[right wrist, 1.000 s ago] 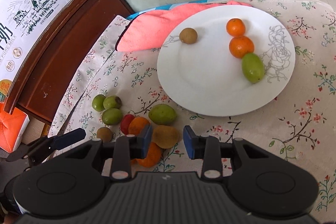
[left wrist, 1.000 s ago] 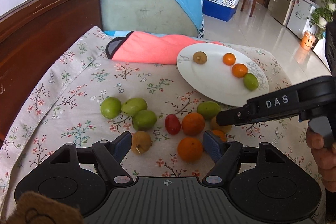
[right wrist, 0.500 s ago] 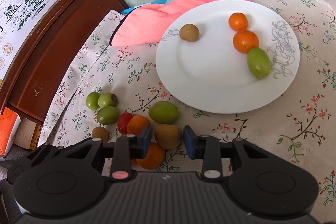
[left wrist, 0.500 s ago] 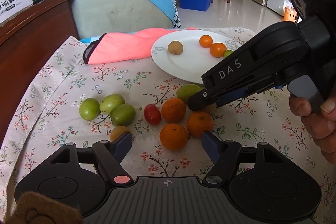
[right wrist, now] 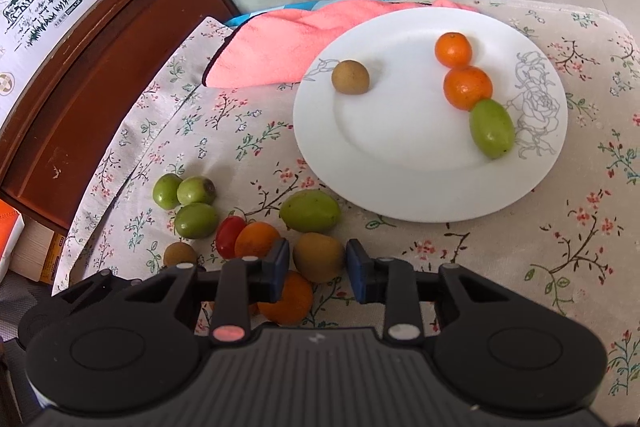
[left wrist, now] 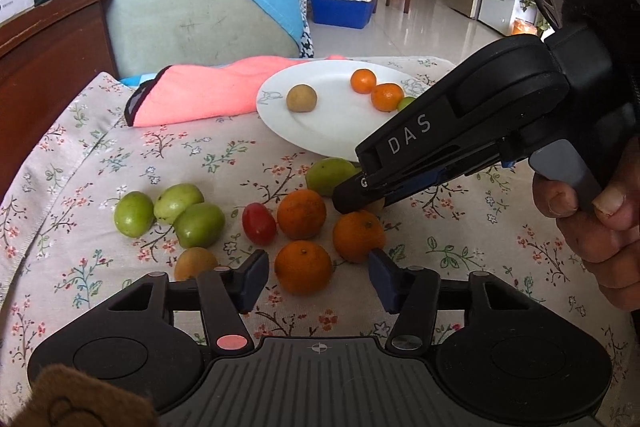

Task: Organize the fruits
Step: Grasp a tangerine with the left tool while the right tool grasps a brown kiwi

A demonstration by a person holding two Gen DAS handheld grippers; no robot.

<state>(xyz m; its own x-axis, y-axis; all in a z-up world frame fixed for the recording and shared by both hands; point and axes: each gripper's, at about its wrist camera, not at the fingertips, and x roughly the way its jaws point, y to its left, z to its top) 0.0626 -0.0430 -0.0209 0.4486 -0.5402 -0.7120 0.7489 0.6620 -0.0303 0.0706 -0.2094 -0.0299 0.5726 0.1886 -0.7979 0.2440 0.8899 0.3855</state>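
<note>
- The floral tablecloth (right wrist: 580, 267) carries a white plate (right wrist: 400, 163) near its far edge, holding four fruits.
- Your right gripper (right wrist: 313, 269) has narrowed its fingers around a brown kiwi (right wrist: 318, 256), pads just beside it.
- Your left gripper (left wrist: 316, 281) has been closing, still apart, around an orange (left wrist: 303, 267) at the near edge.

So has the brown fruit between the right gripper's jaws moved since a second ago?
No. The brown fruit sits just below the oval green fruit as before, on the floral cloth.
</note>
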